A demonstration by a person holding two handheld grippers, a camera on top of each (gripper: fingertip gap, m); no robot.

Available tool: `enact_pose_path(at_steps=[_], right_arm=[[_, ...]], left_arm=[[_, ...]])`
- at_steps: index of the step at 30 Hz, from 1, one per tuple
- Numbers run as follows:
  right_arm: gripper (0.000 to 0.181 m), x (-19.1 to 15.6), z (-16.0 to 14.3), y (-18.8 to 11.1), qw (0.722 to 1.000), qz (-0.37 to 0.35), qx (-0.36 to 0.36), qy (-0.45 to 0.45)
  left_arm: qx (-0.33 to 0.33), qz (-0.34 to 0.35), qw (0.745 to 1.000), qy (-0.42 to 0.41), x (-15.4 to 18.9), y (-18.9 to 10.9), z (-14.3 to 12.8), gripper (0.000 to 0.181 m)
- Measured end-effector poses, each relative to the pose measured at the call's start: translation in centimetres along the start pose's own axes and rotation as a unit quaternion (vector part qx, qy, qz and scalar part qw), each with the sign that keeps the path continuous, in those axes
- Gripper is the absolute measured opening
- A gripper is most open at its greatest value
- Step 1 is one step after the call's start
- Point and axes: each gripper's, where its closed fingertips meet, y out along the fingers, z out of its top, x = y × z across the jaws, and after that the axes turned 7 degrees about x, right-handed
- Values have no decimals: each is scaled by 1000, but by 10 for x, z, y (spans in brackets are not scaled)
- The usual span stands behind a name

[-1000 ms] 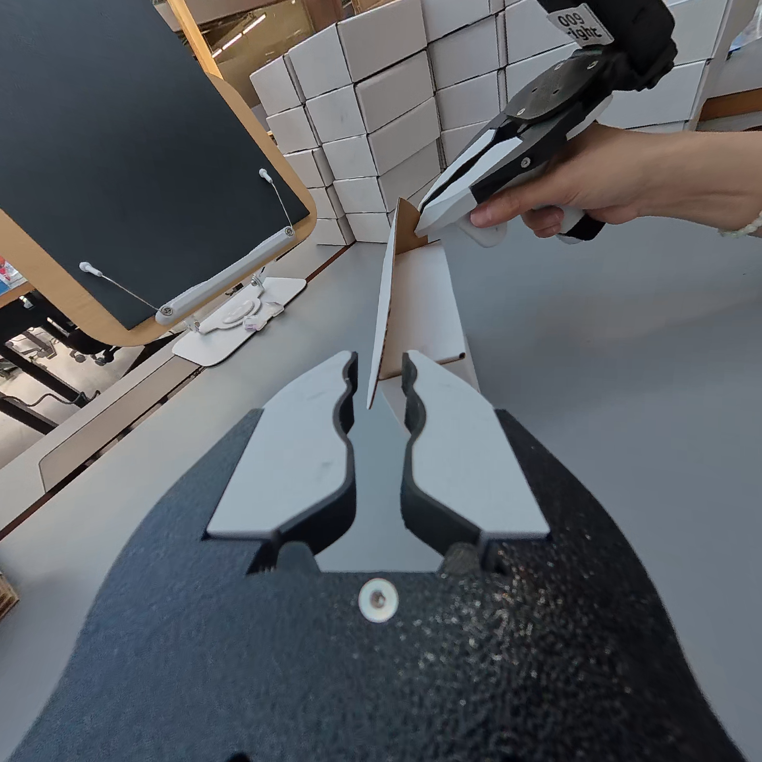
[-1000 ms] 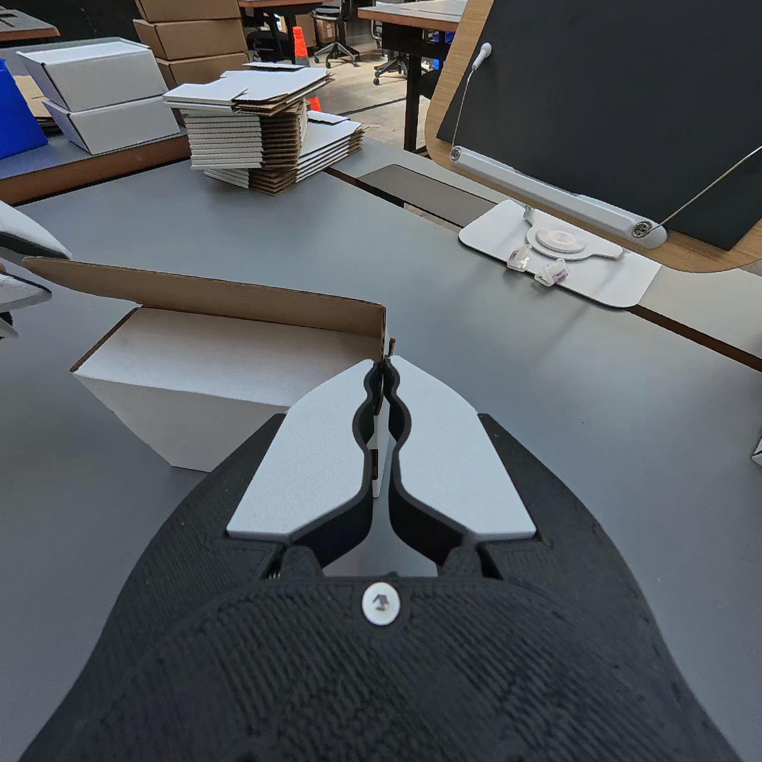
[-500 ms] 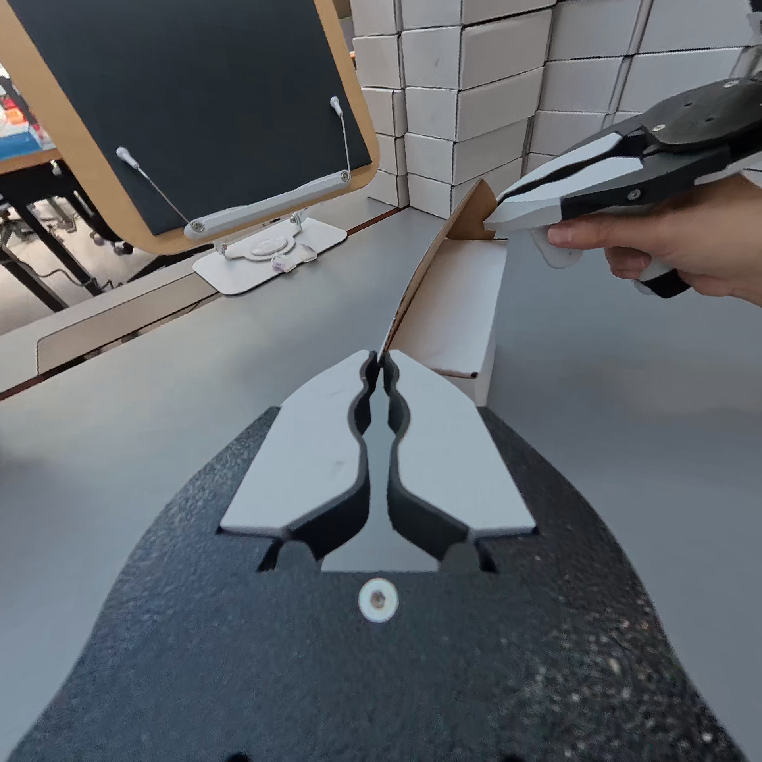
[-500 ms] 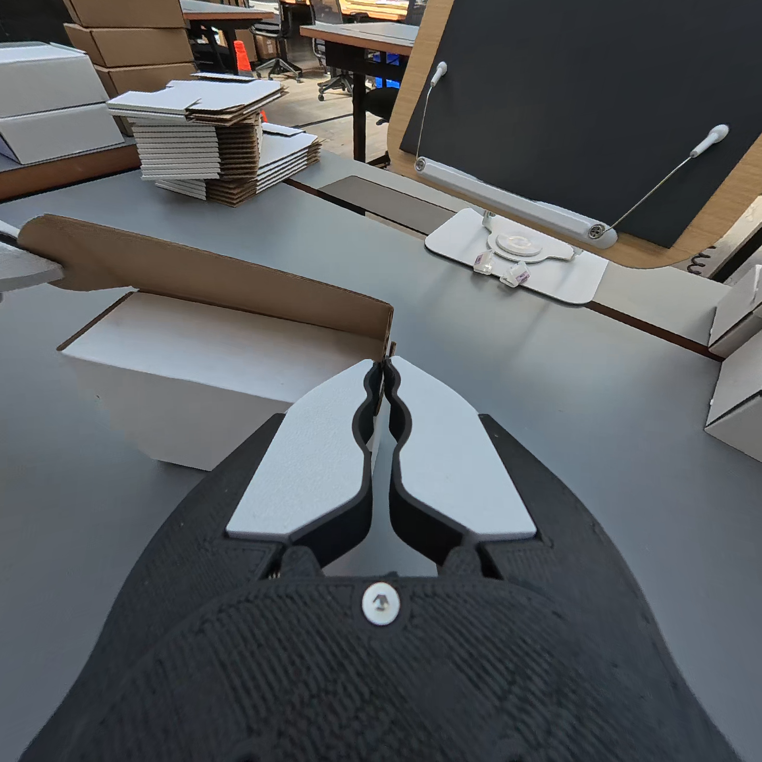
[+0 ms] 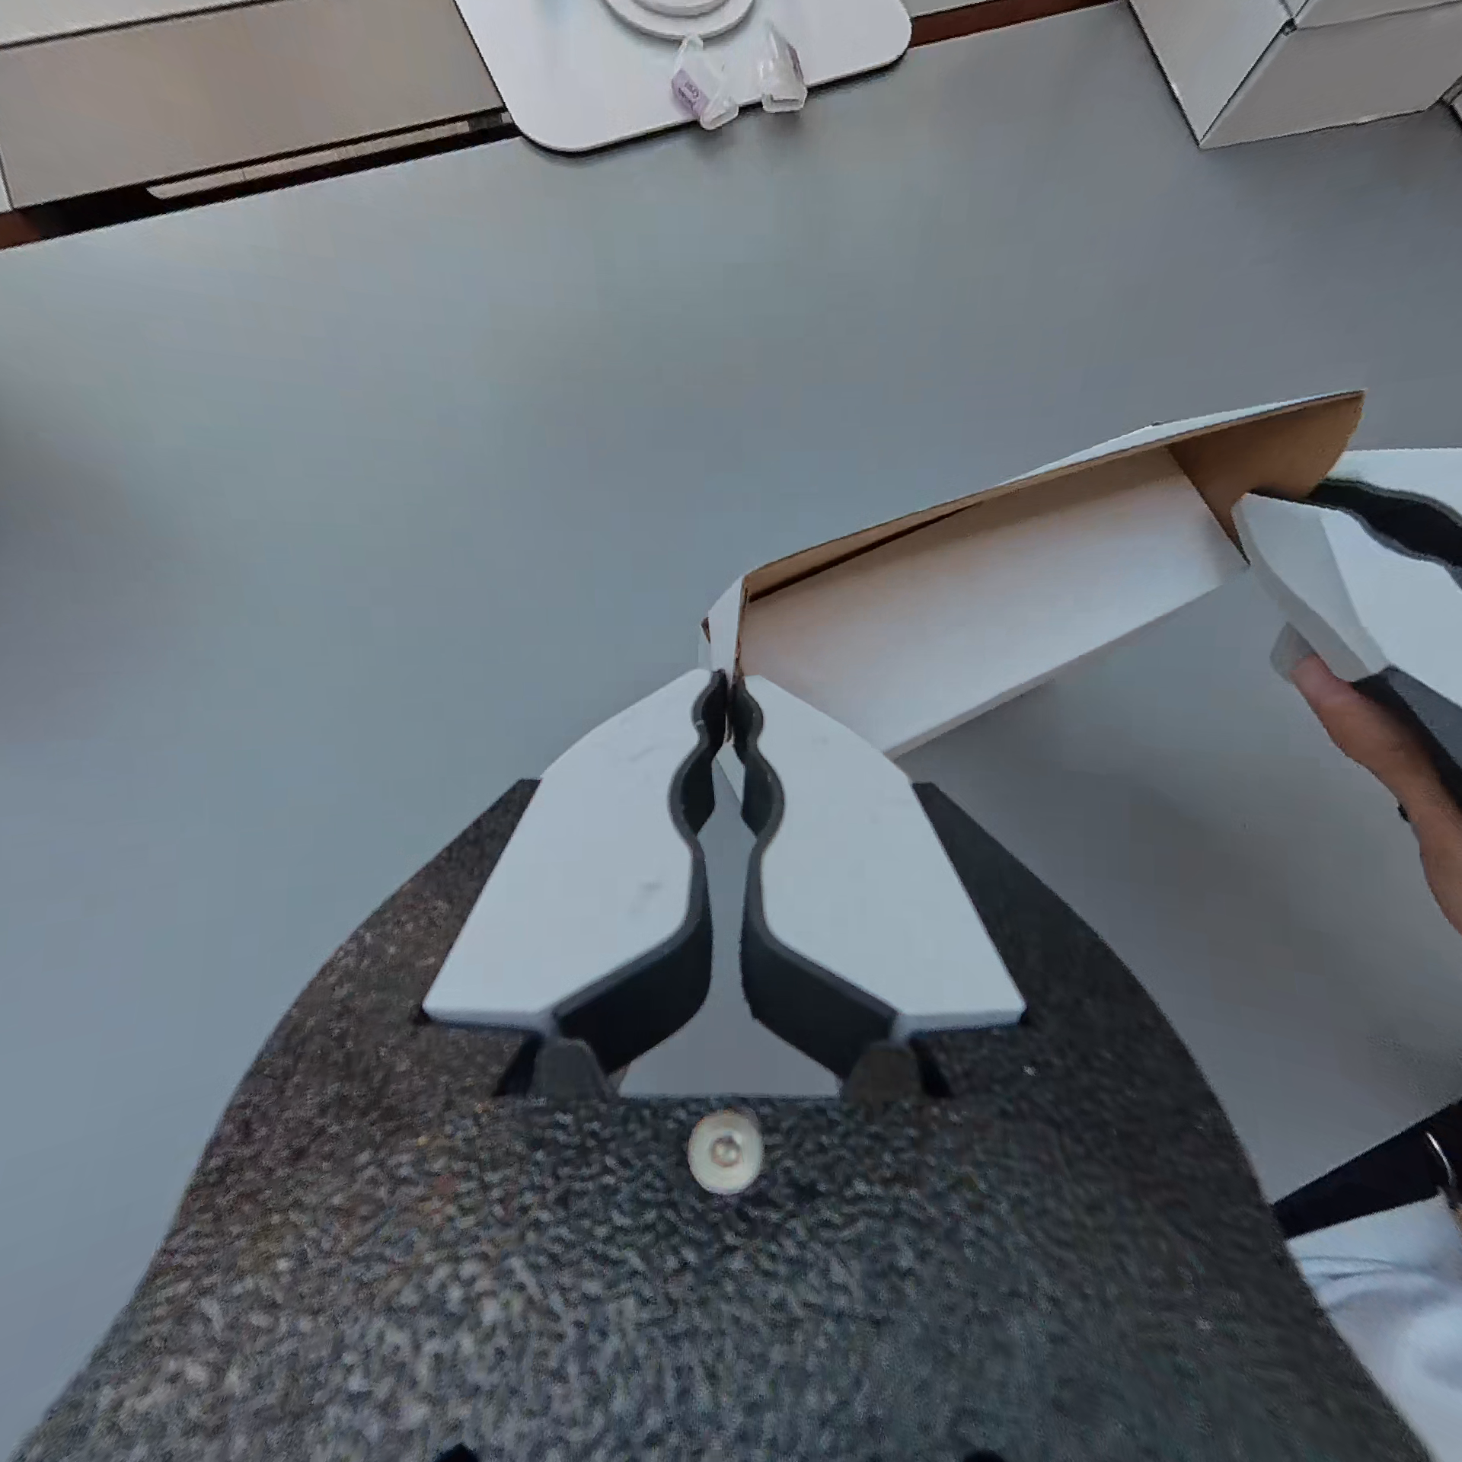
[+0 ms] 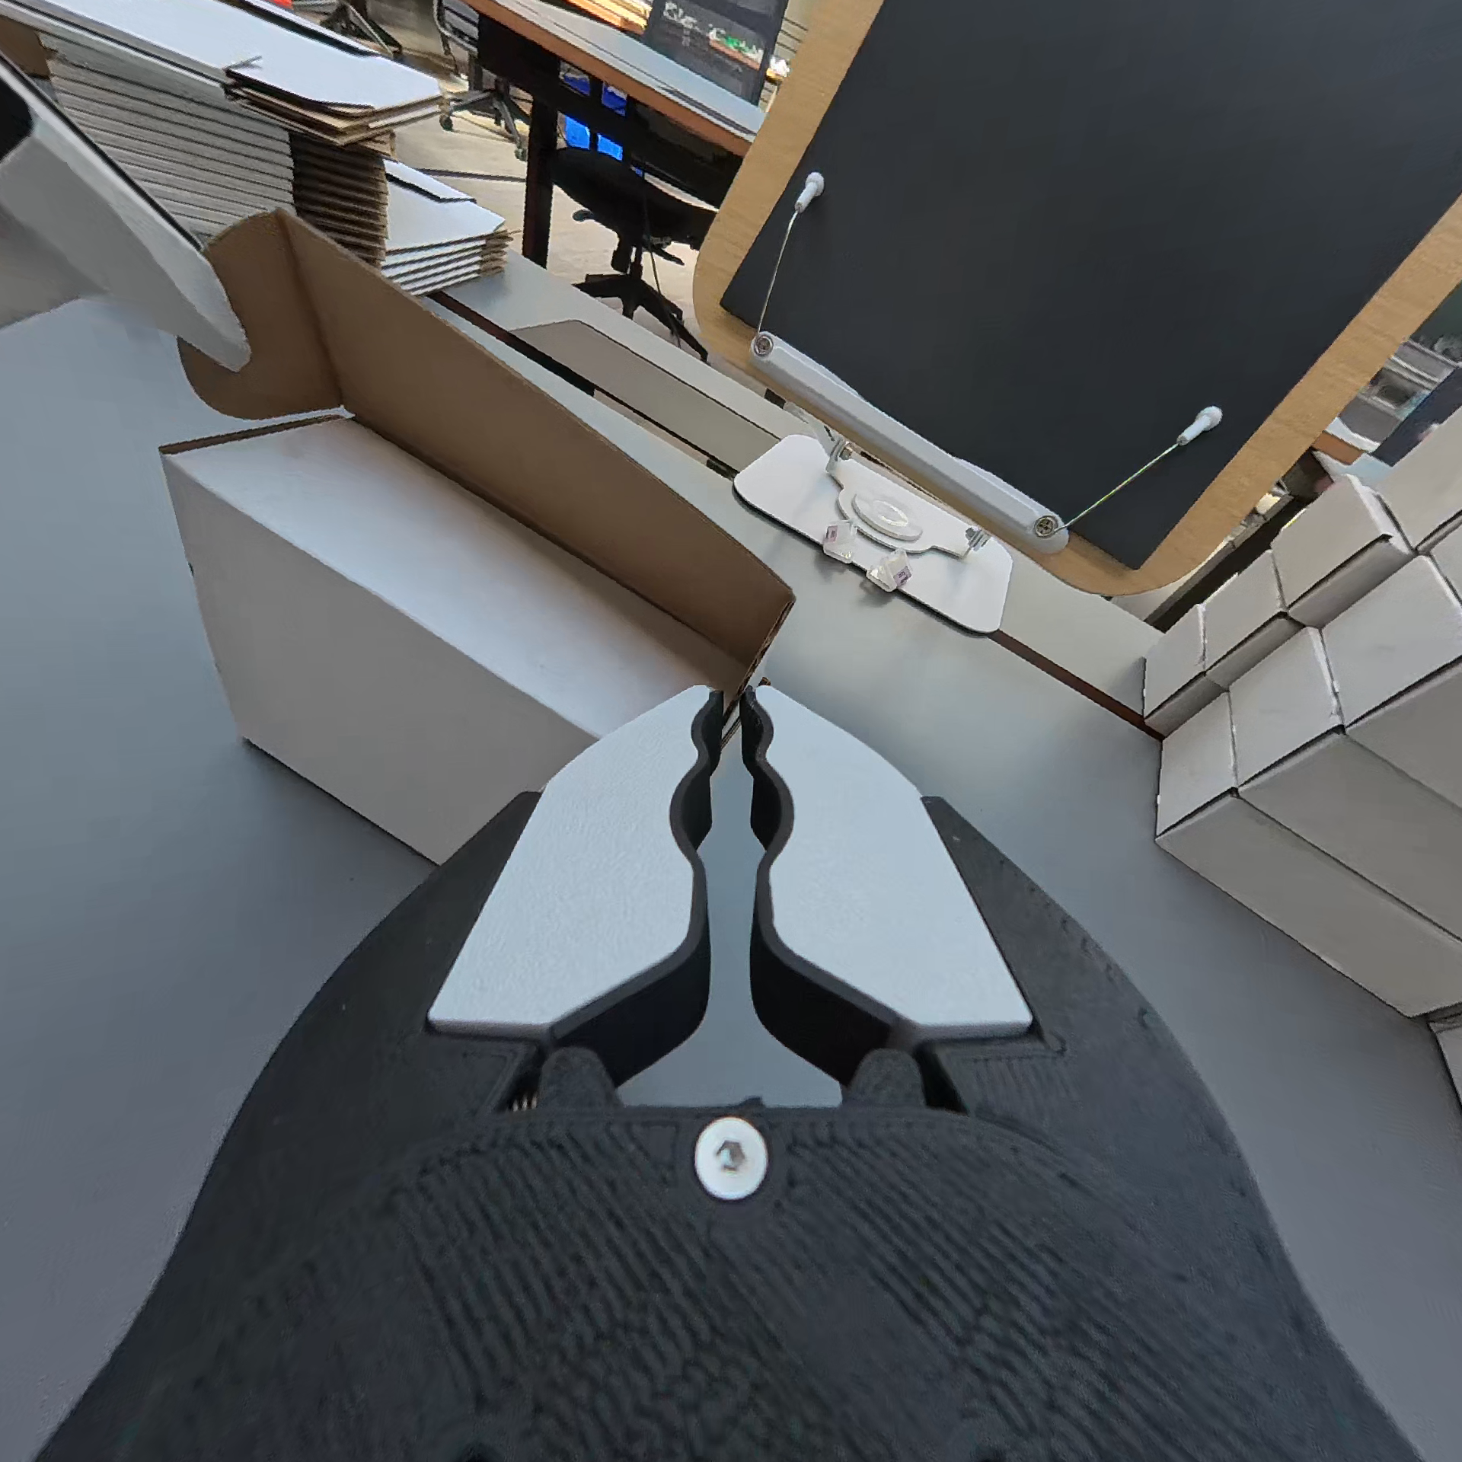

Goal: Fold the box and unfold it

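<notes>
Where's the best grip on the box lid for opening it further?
By its raised free edge, at the two end corners, coming in from each end. The lid stands tilted up off the box, so its thin cardboard edge fits between fingers. Both the left gripper and the right gripper pinch there now.

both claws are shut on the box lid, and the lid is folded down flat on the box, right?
Not quite: both claws, left and right, are shut on the lid, but the right wrist view shows it raised above the box, not flat.
</notes>
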Motion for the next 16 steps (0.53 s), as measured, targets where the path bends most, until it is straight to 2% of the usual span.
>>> enact_pose_path(at_steps=[1, 8, 14, 16], right_arm=[[5, -1, 0, 0, 1000, -3, 2, -5], [6, -11, 5, 5, 999, -14, 3, -44], [6, -13, 6, 7, 999, -15, 6, -43], [6, -13, 6, 6, 999, -11, 5, -43]], left_arm=[[-12, -7, 1000, -10, -2, 1, 3, 0], [-92, -96, 984, -118, -12, 12, 14, 2], [-106, -117, 972, -175, -15, 19, 20, 2], [-99, -99, 979, -150, -17, 20, 19, 1]])
